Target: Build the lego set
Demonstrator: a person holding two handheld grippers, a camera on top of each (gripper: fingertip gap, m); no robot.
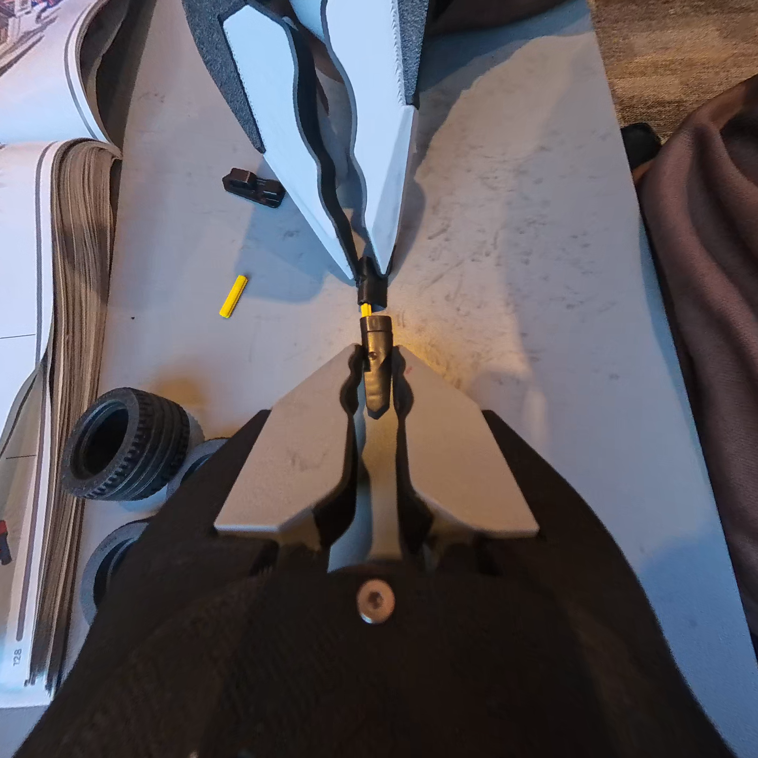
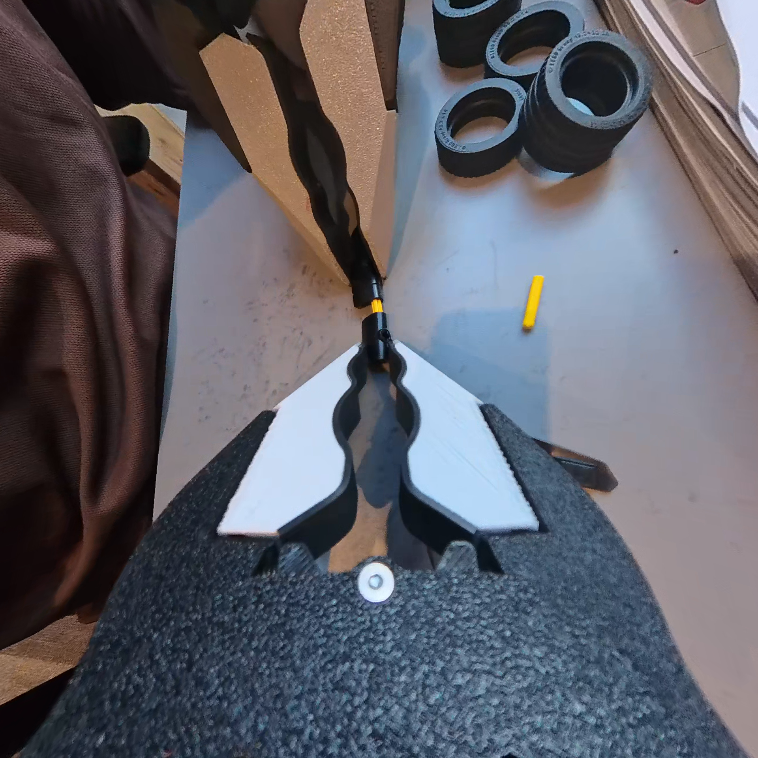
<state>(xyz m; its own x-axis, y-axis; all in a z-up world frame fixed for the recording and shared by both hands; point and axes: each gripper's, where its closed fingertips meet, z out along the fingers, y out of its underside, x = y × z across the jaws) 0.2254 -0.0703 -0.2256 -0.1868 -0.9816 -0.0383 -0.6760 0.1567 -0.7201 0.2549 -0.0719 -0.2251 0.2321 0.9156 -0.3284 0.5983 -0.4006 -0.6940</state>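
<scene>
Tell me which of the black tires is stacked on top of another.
The tire nearest the instruction booklet: this raised tire sits tilted atop another, while the other tires lie flat on the table.

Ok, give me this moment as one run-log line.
left gripper: shut on black connector | right gripper: shut on black sleeve | yellow axle bridges both | spare yellow axle on table

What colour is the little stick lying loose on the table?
Yellow stick; right wrist view shows it best.
</scene>
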